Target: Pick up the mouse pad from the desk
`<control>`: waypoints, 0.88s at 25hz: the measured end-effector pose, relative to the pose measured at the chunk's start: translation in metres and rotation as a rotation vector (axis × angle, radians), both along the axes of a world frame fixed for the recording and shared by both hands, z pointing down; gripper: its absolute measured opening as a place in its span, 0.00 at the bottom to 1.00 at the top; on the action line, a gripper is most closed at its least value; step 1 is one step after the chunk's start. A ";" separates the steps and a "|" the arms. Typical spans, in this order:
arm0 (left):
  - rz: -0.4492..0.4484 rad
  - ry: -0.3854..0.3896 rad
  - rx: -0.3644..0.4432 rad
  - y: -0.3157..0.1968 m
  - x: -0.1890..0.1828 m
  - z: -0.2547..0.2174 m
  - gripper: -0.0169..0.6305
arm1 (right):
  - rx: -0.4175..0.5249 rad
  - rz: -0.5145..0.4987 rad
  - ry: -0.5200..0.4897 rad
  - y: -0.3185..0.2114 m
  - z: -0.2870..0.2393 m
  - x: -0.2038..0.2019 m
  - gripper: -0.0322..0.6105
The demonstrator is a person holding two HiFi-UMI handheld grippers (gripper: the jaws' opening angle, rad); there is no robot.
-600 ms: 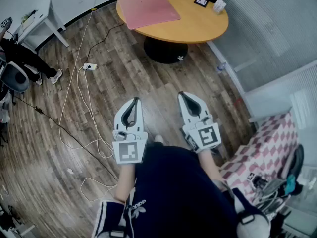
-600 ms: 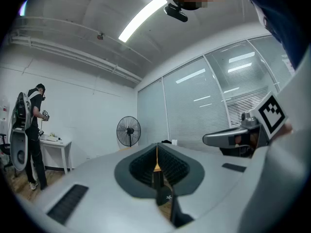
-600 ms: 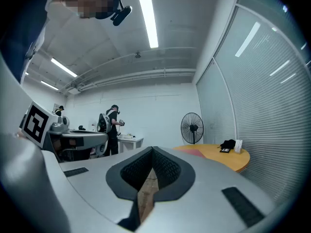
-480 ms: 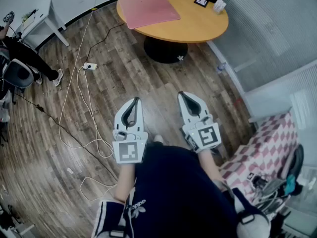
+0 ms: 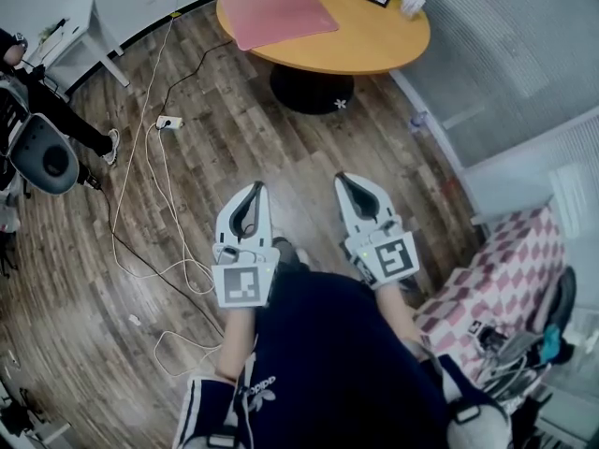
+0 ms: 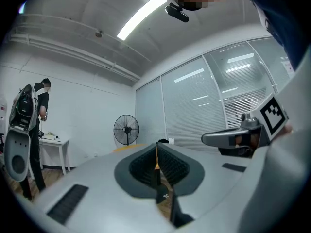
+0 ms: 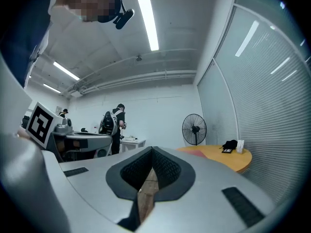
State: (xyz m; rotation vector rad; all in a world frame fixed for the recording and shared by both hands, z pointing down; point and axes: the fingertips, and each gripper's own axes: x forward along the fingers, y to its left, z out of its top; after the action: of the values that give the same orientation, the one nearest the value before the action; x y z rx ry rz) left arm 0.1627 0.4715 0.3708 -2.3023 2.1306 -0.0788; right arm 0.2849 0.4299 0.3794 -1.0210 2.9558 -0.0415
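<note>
A flat, pink, rectangular mouse pad point(image 5: 276, 14) lies at upper centre on the round, smooth wooden bench point(image 5: 374, 45), well apart from the moulded grey left tongs point(image 5: 251, 190) and right tongs point(image 5: 348, 180), both closed empty above the plank floor point(image 5: 281, 138).

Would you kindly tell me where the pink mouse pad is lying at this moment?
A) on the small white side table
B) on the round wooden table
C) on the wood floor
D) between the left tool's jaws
B: the head view shows the mouse pad lying flat on top of the round table.
</note>
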 end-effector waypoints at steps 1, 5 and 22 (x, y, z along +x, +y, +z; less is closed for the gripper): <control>0.003 -0.002 -0.002 -0.001 0.000 0.000 0.04 | 0.000 0.003 -0.005 -0.001 0.000 0.001 0.06; 0.010 0.000 0.006 -0.012 -0.002 -0.002 0.04 | -0.001 0.025 0.004 -0.009 0.001 0.003 0.06; 0.028 0.038 -0.006 -0.132 -0.089 0.000 0.04 | -0.037 0.038 0.072 -0.120 0.012 -0.076 0.05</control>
State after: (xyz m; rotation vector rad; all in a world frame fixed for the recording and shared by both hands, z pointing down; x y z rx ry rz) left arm 0.0740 0.3392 0.3712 -2.3549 2.1176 -0.0413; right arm 0.2093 0.3102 0.3917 -1.1059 3.0093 -0.0610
